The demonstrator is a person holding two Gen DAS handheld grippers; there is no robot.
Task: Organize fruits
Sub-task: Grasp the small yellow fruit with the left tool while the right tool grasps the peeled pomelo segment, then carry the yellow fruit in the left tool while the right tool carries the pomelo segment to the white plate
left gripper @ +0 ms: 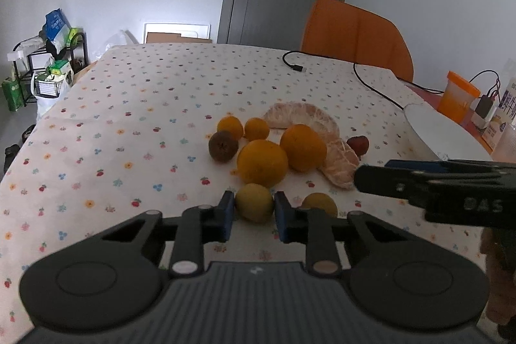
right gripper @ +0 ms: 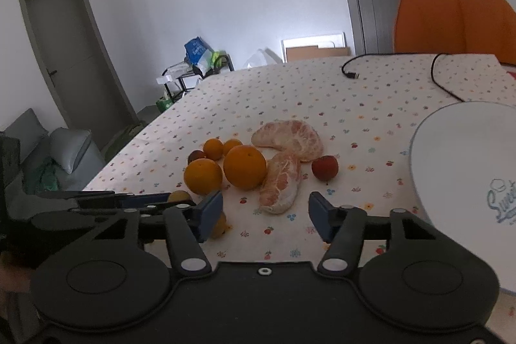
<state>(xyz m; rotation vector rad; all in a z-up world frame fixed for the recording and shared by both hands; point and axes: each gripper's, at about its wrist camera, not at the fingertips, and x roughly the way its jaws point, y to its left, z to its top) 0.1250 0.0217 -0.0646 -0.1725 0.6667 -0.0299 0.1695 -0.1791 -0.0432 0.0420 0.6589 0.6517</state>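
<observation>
A heap of fruit lies mid-table: two big oranges [left gripper: 262,162] [left gripper: 302,147], small oranges [left gripper: 230,126], a brown fruit [left gripper: 223,146], peeled pomelo pieces [left gripper: 340,162] and a small red fruit [left gripper: 358,144]. My left gripper [left gripper: 253,208] has its blue pads against both sides of a yellow-green fruit [left gripper: 253,202] on the cloth. Another yellow fruit [left gripper: 320,204] lies just right of it. My right gripper [right gripper: 266,213] is open and empty, in front of a pomelo piece [right gripper: 280,182]. The white plate [right gripper: 451,170] is at the right.
A black cable [left gripper: 364,76] runs across the far side of the flowered tablecloth. An orange chair [left gripper: 354,34] stands behind the table. An orange-lidded jar [left gripper: 456,95] and a charger sit at the far right. The right gripper's body [left gripper: 451,186] reaches in from the right.
</observation>
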